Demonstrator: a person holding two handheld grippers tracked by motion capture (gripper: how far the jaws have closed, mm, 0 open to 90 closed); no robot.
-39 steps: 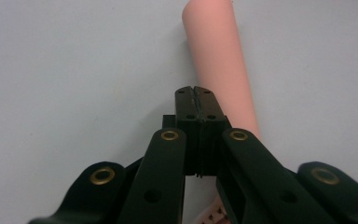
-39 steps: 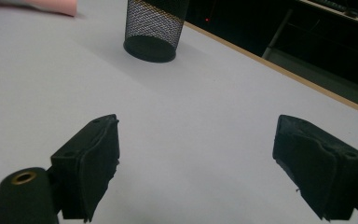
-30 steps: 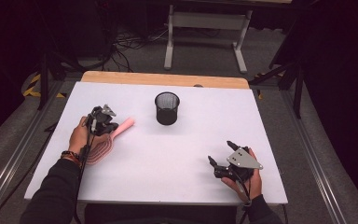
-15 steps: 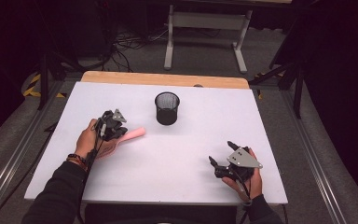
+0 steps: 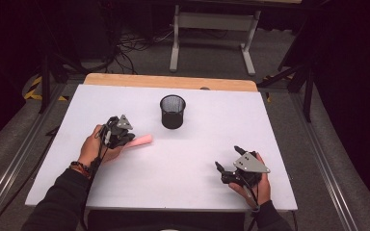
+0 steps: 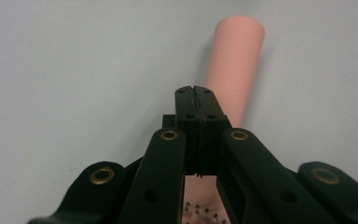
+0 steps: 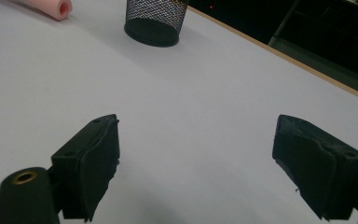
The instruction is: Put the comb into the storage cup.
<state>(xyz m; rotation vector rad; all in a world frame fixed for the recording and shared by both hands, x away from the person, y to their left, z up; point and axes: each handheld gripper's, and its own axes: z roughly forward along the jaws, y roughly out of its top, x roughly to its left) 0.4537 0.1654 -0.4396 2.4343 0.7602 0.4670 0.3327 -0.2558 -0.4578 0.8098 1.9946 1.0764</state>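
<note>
The left gripper [image 5: 125, 136] is held in the person's left hand [image 5: 94, 147] at the 9 o'clock side of the white table [image 5: 183, 192], with the forearm entering from 7 o'clock. Its jaws are pressed fully together; in the left gripper view the pink cylindrical foam roller [image 6: 230, 70] lies under and beyond the tips, and whether it is gripped cannot be told.

The right gripper [image 5: 226, 159] is held low at 5 o'clock in the right hand [image 5: 257, 185], its jaws spread wide with only bare table between them.

The black wire-mesh cup [image 5: 173, 111] stands upright at 12 o'clock of the table centre; its contents cannot be seen.

In the high view, the roller's long axis runs from 8 o'clock to 2 o'clock, with the free end pointing towards the cup, near it but apart.
</note>
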